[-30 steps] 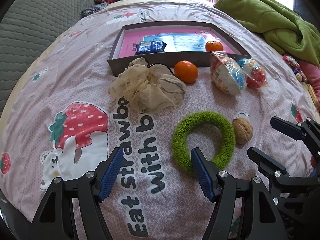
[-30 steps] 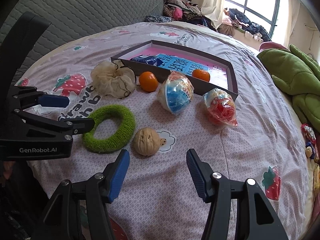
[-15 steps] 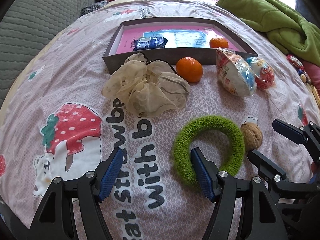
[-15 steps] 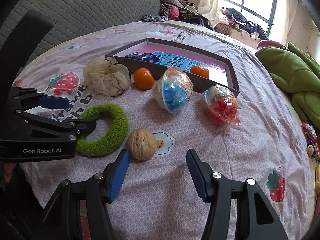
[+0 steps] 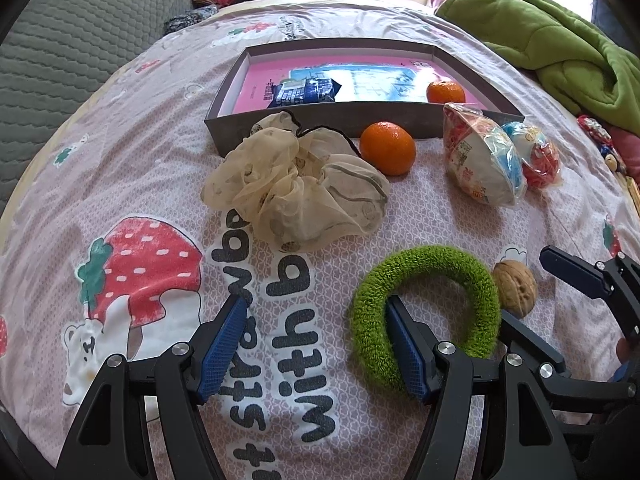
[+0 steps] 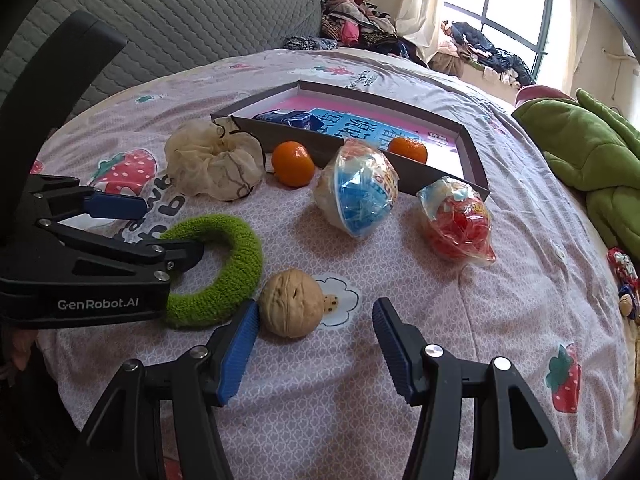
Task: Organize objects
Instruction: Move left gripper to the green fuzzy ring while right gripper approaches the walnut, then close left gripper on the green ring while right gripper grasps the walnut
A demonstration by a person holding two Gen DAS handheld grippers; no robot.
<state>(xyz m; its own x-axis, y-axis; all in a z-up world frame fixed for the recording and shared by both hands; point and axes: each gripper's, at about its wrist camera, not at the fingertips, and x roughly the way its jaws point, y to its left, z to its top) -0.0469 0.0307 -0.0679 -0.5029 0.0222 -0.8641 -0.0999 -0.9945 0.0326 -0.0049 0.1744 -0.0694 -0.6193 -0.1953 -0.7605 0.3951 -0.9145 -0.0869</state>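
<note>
A grey shallow box (image 5: 312, 118) with a pink bottom lies on the bed and holds an orange (image 5: 445, 91) and a blue packet (image 5: 306, 90). In front of it lie a cream scrunchie (image 5: 296, 184), a second orange (image 5: 387, 148), two wrapped toy balls (image 5: 482, 166) (image 6: 458, 220), a green fuzzy ring (image 5: 428, 308) and a walnut (image 6: 291, 307). My left gripper (image 5: 316, 344) is open, its right finger inside the green ring. My right gripper (image 6: 316, 340) is open, with the walnut just ahead between its fingertips.
A pink printed bedsheet (image 5: 120, 184) covers the bed. A green blanket (image 5: 560, 40) lies at the far right, a grey quilted headboard (image 6: 180, 12) at the left. Clothes are piled by the window (image 6: 500, 8). Small toys (image 6: 624, 280) lie at the right edge.
Both grippers have moved forward. The left finger now sits inside the green ring, and the walnut is closer to the right fingertips. Both stay open.
</note>
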